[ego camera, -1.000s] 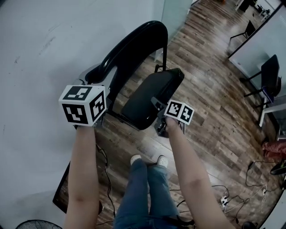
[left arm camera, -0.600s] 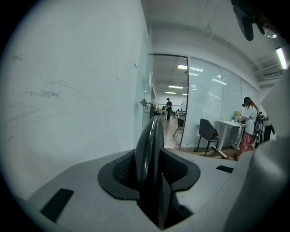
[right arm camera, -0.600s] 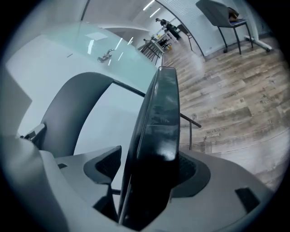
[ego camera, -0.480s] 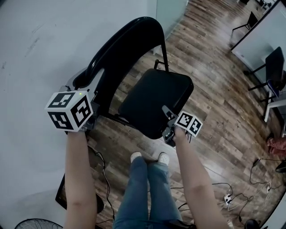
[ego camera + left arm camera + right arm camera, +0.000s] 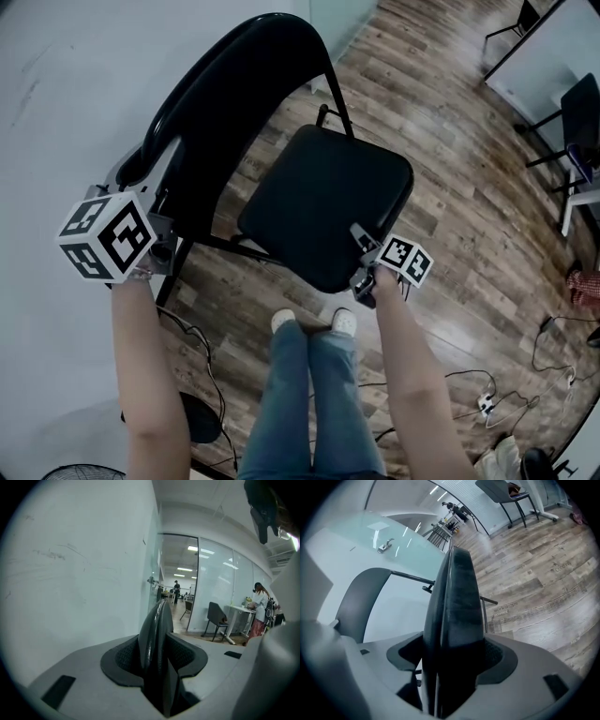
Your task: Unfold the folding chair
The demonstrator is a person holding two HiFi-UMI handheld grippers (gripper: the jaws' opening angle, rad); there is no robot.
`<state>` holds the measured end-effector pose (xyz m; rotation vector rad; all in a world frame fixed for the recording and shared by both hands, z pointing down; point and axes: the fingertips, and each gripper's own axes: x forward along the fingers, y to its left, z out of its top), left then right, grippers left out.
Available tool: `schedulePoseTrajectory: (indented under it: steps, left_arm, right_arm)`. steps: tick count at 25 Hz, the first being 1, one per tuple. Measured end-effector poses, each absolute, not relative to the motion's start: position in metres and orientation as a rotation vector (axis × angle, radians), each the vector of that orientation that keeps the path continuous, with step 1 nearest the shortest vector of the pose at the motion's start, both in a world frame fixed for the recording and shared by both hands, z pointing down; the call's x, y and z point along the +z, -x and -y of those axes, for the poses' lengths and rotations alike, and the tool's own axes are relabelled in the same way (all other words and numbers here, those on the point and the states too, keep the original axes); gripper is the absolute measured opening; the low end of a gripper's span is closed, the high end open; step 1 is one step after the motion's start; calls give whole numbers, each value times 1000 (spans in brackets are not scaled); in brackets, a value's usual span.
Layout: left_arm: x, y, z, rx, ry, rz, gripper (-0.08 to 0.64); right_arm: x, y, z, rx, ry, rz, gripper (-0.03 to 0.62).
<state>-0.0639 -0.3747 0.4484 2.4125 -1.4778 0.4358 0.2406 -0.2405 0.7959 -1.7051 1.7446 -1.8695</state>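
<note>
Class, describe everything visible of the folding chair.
The folding chair is black, with a glossy curved backrest, tube frame and padded seat nearly level. It stands on wood floor beside a white wall. The left hand-held gripper clamps the backrest's side; the right hand-held gripper, jaws just widened, clamps the seat's front edge.

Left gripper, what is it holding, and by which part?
The left gripper is shut on the folding chair, gripping the side edge of its black backrest.
</note>
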Motion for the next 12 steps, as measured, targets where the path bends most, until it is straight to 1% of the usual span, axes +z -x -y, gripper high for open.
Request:
schedulePoseTrajectory:
  steps: [7,9,11,12]
  left_arm:
    - [473,61,374,409,-2387,1454,149]
    - [480,63,375,405,-2381,1450,150]
    - [486,67,378,397,-2377,1443,150]
    - [488,67,378,395,-2374,1441,150]
  right_arm:
    - [838,-266,222,-1871,1620,-1735,325]
    - [849,-269,220,-1871,1609,-1737,331]
    - [859,-268,220,-1871,1604,-1739,358]
    - [864,-270,219,-1869,1599,-1739,359]
